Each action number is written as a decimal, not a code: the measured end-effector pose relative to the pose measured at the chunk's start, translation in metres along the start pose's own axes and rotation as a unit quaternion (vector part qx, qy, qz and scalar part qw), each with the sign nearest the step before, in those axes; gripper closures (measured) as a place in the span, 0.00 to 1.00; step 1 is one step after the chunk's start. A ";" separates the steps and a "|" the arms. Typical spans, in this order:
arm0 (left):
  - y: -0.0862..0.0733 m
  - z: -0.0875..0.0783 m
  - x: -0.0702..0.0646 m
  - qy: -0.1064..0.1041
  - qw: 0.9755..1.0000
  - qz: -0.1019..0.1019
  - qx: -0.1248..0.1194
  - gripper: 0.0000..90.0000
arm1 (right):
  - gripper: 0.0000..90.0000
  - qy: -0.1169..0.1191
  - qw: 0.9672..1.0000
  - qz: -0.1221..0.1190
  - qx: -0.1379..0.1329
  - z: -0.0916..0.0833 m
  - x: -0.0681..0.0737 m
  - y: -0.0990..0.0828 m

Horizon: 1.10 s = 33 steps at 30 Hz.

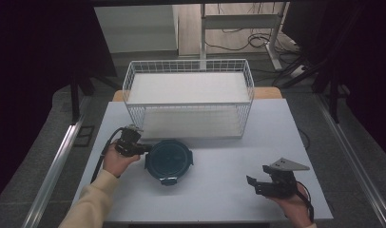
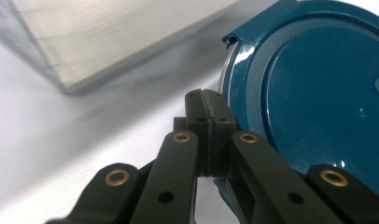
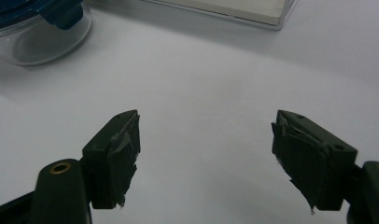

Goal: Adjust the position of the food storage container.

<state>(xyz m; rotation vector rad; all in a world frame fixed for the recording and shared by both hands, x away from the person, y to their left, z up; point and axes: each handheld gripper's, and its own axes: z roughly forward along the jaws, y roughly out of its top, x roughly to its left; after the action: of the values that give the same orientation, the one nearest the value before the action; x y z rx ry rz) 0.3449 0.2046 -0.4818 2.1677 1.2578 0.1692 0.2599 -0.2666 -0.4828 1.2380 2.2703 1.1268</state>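
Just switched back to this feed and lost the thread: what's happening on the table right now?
A person works two handheld grippers at a white table. The left gripper, jaws shut with nothing between them, sits against the rim of a round container with a dark blue lid, which stands in front of a white wire basket. The right gripper hangs open over bare table, well apart from the container, holding nothing.

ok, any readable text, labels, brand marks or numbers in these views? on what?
None readable.
Round dark-blue lid of the clear container: plain, no print to make out; a raised bit at its edge in the left gripper view is cut off, unreadable.
White wire basket with its white liner: no label.
Black left gripper and black right gripper: no markings, just brass rivets and screw holes.
Pale table top: blank.
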 end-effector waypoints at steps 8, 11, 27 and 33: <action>0.004 0.006 -0.022 -0.012 1.000 0.019 0.006 1.00 | 0.26 0.000 1.000 -0.001 0.001 0.000 0.001 0.000; 0.004 0.008 -0.031 -0.019 1.000 0.022 0.006 1.00 | 0.26 0.000 1.000 -0.001 0.000 0.000 0.000 0.000; 0.011 0.018 -0.056 -0.040 0.998 0.046 0.014 1.00 | 0.26 0.000 1.000 -0.002 -0.002 0.000 0.000 0.000; 0.012 0.020 -0.060 -0.045 0.998 0.045 0.010 1.00 | 0.26 0.000 1.000 -0.002 -0.002 0.000 0.001 0.000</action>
<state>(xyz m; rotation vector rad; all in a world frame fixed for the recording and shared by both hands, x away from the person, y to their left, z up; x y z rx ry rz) 0.3293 0.1418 -0.4793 2.2246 1.1171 0.0941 0.2595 -0.2661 -0.4823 1.2306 2.2686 1.1290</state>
